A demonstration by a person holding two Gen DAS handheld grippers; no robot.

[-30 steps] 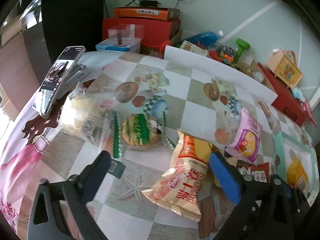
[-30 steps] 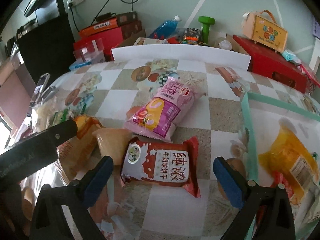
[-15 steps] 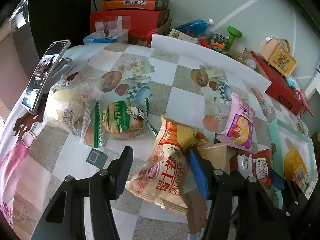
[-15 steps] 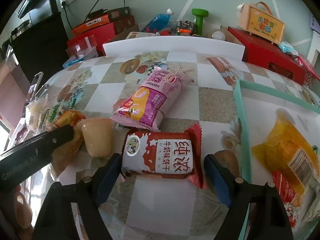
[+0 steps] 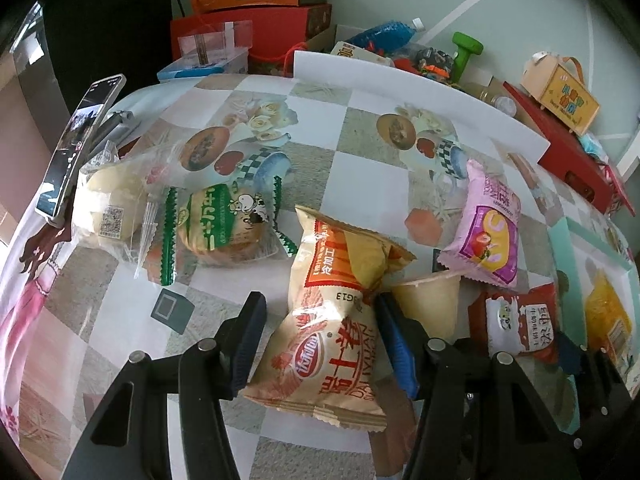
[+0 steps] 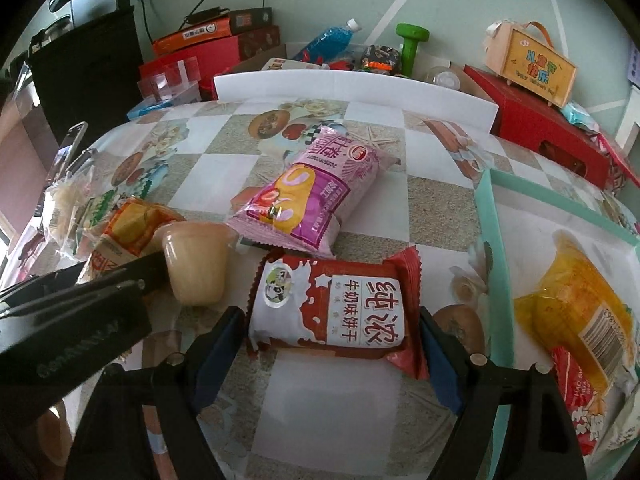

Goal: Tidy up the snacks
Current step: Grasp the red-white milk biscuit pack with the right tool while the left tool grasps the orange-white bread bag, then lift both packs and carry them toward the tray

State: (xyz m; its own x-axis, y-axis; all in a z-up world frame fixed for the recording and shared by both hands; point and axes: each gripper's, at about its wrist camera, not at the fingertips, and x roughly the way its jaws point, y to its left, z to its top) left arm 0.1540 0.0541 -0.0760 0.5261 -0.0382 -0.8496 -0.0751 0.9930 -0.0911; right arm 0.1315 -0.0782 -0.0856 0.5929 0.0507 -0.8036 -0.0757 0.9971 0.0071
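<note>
My left gripper (image 5: 320,340) is open, its jaws on either side of an orange-and-cream chip bag (image 5: 334,332) lying on the table. My right gripper (image 6: 328,352) is open, its jaws on either side of a red-and-white biscuit pack (image 6: 332,308). A beige jelly cup (image 6: 196,260) lies between the two packs; it also shows in the left wrist view (image 5: 432,304). A pink snack bag (image 6: 308,196) lies behind the red pack. A green-trimmed bread packet (image 5: 220,228) and a clear bag of buns (image 5: 112,200) lie at the left.
A teal-rimmed tray (image 6: 496,240) at the right holds a yellow snack bag (image 6: 576,312). A phone on a stand (image 5: 76,148) stands at the table's left edge. A white board (image 6: 352,88), red boxes (image 6: 544,120), a bottle and a green dumbbell line the back.
Both grippers have moved forward and down. The left now straddles the chip bag, the right straddles the red biscuit pack, and both jaw gaps have narrowed.
</note>
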